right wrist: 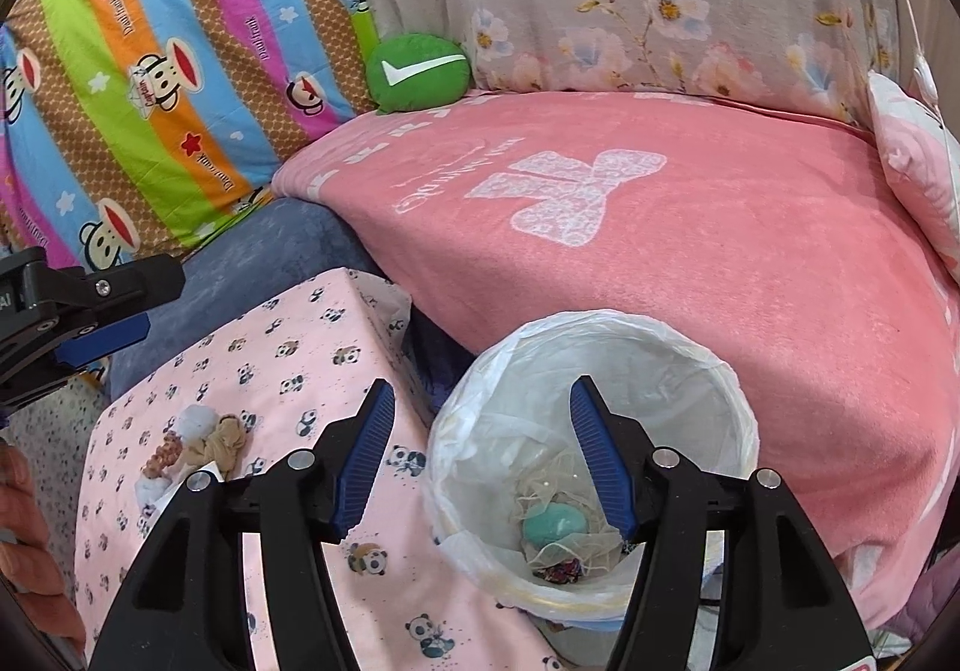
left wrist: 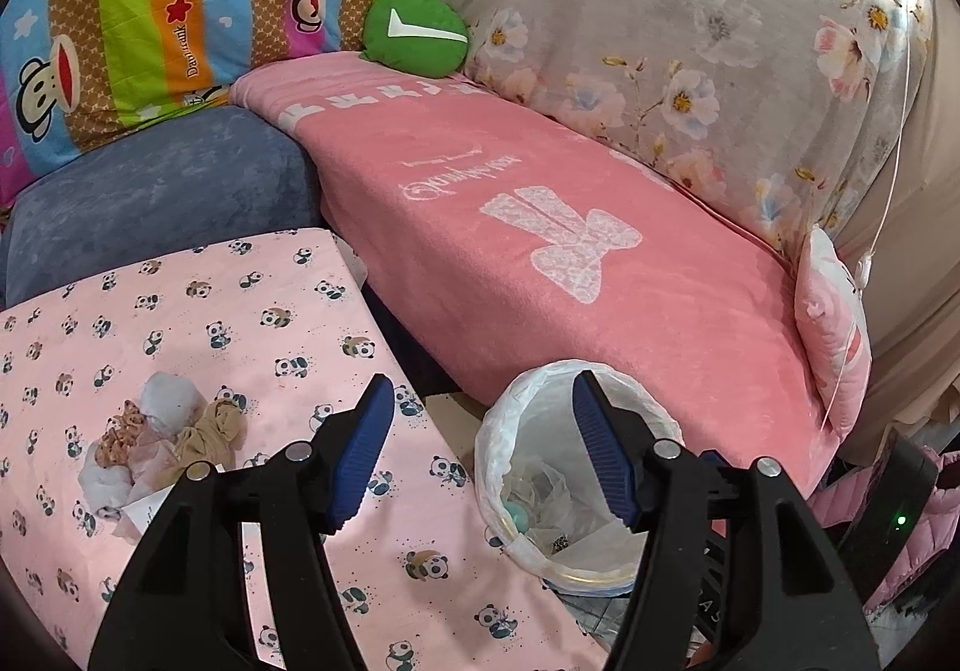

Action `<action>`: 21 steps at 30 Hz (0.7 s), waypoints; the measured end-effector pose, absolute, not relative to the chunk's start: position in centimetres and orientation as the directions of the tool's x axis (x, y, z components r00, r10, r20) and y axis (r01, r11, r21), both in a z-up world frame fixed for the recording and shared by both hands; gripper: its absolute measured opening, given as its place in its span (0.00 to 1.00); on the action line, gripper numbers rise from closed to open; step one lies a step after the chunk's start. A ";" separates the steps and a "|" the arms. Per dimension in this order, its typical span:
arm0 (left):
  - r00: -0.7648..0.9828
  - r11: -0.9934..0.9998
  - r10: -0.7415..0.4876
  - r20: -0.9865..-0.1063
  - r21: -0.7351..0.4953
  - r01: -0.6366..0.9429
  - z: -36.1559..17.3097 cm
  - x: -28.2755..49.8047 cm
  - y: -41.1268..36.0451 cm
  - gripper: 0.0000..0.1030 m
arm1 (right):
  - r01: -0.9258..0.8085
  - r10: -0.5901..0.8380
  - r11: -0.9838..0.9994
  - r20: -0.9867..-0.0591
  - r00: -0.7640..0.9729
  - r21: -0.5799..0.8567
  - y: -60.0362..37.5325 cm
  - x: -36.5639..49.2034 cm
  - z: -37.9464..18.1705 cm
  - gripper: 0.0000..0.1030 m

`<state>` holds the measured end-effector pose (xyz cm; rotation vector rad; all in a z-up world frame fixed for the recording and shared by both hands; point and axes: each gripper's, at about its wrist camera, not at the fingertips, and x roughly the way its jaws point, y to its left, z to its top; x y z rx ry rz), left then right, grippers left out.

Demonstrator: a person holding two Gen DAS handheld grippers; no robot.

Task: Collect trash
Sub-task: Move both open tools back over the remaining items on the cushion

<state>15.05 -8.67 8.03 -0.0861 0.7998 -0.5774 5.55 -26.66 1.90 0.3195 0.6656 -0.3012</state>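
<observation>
A small heap of crumpled tissues and tan scraps lies on the table's pink panda cloth. To its right stands a round bin with a white liner. The bin holds netting, wrappers and a teal egg-shaped piece. My left gripper is open and empty, between the heap and the bin. My right gripper is open and empty too, its right finger over the bin's mouth. The left gripper also shows at the left edge of the right wrist view.
A sofa under a pink blanket runs behind the bin, with a green round cushion at its back. A blue cushion adjoins the table. A hand shows lower left, and a black device with a green light stands right.
</observation>
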 end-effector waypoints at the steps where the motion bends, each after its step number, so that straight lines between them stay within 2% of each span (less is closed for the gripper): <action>1: 0.555 0.847 -0.514 -0.654 -0.286 0.447 7.9 15.1 -8.2 0.61 | 0.364 -0.165 0.912 -0.642 0.748 0.188 -26.3 5.7 1.9 0.57; 14: 0.599 0.905 -0.422 -0.680 -0.281 0.319 5.7 16.5 -1.0 0.72 | 0.247 -0.084 0.956 -0.653 0.753 0.161 -20.4 7.9 2.2 0.58; 21: 0.607 0.941 -0.338 -0.720 -0.276 0.197 3.0 17.8 4.8 0.76 | 0.172 -0.022 0.973 -0.671 0.741 0.158 -16.1 9.7 1.5 0.58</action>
